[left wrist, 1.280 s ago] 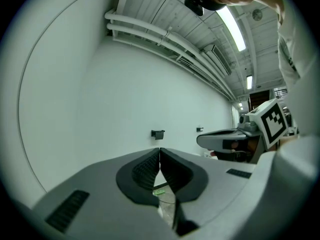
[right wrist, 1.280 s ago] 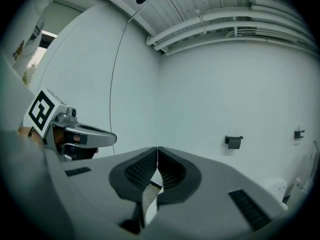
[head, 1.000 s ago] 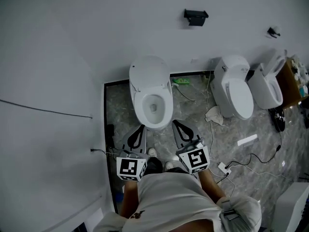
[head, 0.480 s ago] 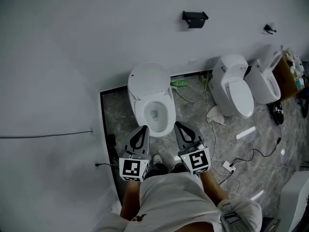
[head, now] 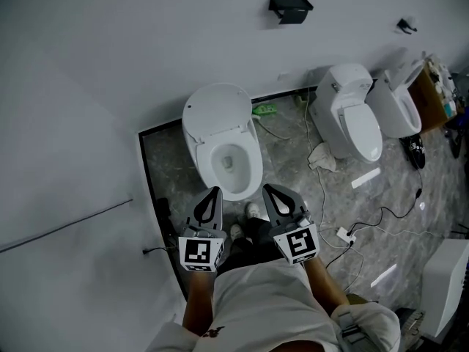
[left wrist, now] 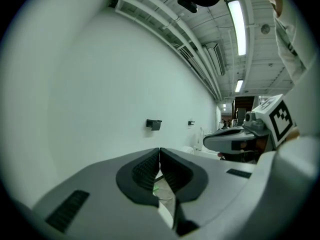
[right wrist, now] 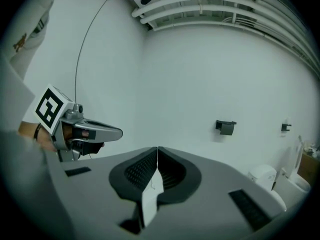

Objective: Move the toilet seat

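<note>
Both grippers were held level and side by side in front of the person, pointed toward the white wall. The left gripper (head: 212, 193) was seen with its jaws pressed together and nothing between them. The right gripper (head: 270, 190) was likewise closed and empty. In the head view their tips were placed at either side of the front edge of the toilet (head: 196, 152), and no contact with it was shown.

The toilet seat (head: 253, 161) was seen as a white ring round the open bowl. The lid (head: 216, 112) was raised behind it against the wall.

A black border (head: 146, 185) was drawn along the left side of the marble floor. A narrow strip of bare floor was left between it and the toilet. To the right the floor was wider but cluttered. A white rag (head: 321, 157) and loose cables (head: 375, 224) were spread there. A second toilet (head: 352, 119), with its lid shut, was set well apart. A black bracket (head: 290, 7) was fixed high on the wall.
</note>
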The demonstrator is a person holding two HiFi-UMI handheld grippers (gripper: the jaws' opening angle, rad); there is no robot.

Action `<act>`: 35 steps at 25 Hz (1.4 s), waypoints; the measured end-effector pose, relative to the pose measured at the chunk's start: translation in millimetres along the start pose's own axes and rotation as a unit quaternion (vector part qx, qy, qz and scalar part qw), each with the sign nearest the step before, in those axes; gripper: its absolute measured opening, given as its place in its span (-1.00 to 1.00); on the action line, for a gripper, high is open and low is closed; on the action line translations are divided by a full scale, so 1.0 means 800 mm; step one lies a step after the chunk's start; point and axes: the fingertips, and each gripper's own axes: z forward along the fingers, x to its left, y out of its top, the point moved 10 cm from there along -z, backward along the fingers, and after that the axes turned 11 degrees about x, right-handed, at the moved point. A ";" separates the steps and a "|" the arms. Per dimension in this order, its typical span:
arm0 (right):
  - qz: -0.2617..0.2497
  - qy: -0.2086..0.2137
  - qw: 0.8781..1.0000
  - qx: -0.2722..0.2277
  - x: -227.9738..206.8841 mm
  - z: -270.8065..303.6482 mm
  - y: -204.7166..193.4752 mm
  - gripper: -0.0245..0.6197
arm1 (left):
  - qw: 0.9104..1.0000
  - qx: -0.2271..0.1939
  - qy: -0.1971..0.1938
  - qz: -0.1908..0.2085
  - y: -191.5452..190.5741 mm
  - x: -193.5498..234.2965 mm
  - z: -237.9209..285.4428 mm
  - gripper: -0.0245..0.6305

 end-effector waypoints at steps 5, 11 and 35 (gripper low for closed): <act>0.018 0.009 0.999 0.026 -0.013 0.024 -0.022 -0.86 | 1.000 -0.002 -0.002 0.003 -0.014 0.013 0.026 -0.85; 0.015 0.026 0.999 0.013 -0.030 0.062 -0.033 -0.86 | 1.000 0.008 0.009 -0.007 -0.025 0.023 0.057 -0.85; -0.015 0.094 0.992 0.079 -0.128 0.232 -0.128 -0.86 | 0.993 0.072 0.043 -0.077 -0.101 0.064 0.220 -0.85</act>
